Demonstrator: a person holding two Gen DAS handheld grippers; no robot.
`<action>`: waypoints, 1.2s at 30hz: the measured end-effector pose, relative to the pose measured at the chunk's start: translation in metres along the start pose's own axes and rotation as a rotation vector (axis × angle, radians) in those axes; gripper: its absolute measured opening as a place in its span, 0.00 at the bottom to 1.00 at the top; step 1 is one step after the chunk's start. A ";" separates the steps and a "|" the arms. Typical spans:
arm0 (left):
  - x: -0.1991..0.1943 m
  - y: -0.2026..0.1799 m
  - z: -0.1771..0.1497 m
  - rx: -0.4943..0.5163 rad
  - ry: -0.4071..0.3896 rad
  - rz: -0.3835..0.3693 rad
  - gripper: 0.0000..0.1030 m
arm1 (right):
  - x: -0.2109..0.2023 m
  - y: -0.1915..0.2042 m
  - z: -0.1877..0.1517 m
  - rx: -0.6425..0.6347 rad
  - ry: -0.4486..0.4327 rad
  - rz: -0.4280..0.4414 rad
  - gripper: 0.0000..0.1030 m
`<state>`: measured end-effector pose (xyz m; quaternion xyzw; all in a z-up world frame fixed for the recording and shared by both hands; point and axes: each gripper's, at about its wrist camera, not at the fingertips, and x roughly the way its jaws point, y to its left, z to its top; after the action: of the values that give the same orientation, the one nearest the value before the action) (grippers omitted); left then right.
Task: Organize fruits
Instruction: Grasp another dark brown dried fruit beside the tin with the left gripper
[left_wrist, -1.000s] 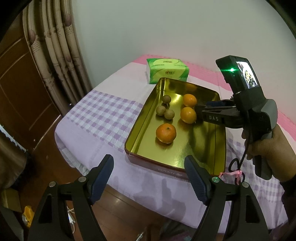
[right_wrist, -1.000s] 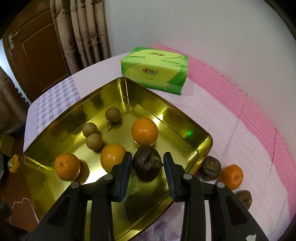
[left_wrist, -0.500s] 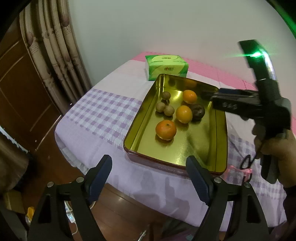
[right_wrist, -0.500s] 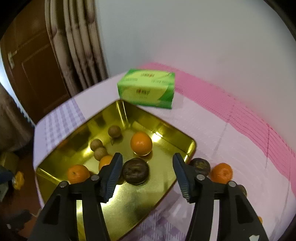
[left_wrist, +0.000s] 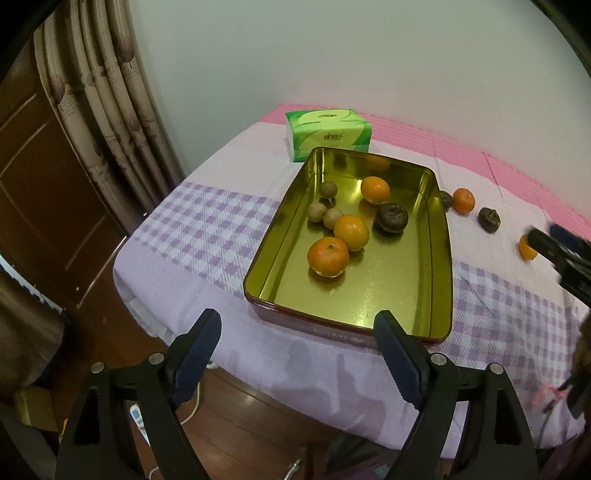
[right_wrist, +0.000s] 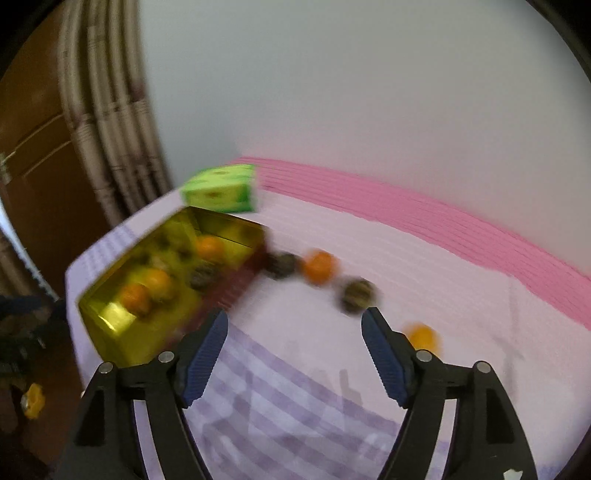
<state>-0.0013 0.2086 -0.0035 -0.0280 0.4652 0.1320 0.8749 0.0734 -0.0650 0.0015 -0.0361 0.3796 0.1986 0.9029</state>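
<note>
In the left wrist view the gold tin sits in the middle of the frame on the tabletop, which has a purple checked cloth. Inside it are three oranges, three small brown round fruits and one dark wrinkled fruit. They lie in the upper half of the tin; the lower half is bare gold. The left claw is at the bottom of the frame, below the tin's near edge and apart from it. Its jaws are wide and opening, with nothing between them.

To the right of the tin, on the cloth, lie more fruits: a dark one just beside the tin wall, an orange one next to it, another dark fruit farther right, and a loose orange near the right edge. The right claw's black tip pokes in there, partly in front of that orange.

The right wrist view is blurry. The right claw is at the bottom middle, over the cloth. Its jaws are opening and hold nothing. The second dark fruit is just above the right finger, and the loose orange is just to the right of it. The tin is at the left.

A green tissue pack sits above the tin's far end. The tabletop's edge runs along the lower left, with wood floor below. There is open cloth right of the tin.
</note>
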 end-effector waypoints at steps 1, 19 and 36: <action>0.000 -0.001 0.000 0.004 -0.002 0.002 0.82 | -0.003 -0.015 -0.007 0.020 0.007 -0.028 0.72; -0.003 -0.023 -0.005 0.096 -0.017 0.053 0.83 | -0.021 -0.203 -0.101 0.346 0.167 -0.398 0.84; 0.001 -0.039 -0.011 0.154 -0.006 0.051 0.83 | -0.005 -0.225 -0.106 0.351 0.187 -0.400 1.00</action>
<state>0.0007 0.1691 -0.0137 0.0517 0.4720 0.1181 0.8721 0.0854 -0.2962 -0.0893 0.0287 0.4753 -0.0564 0.8776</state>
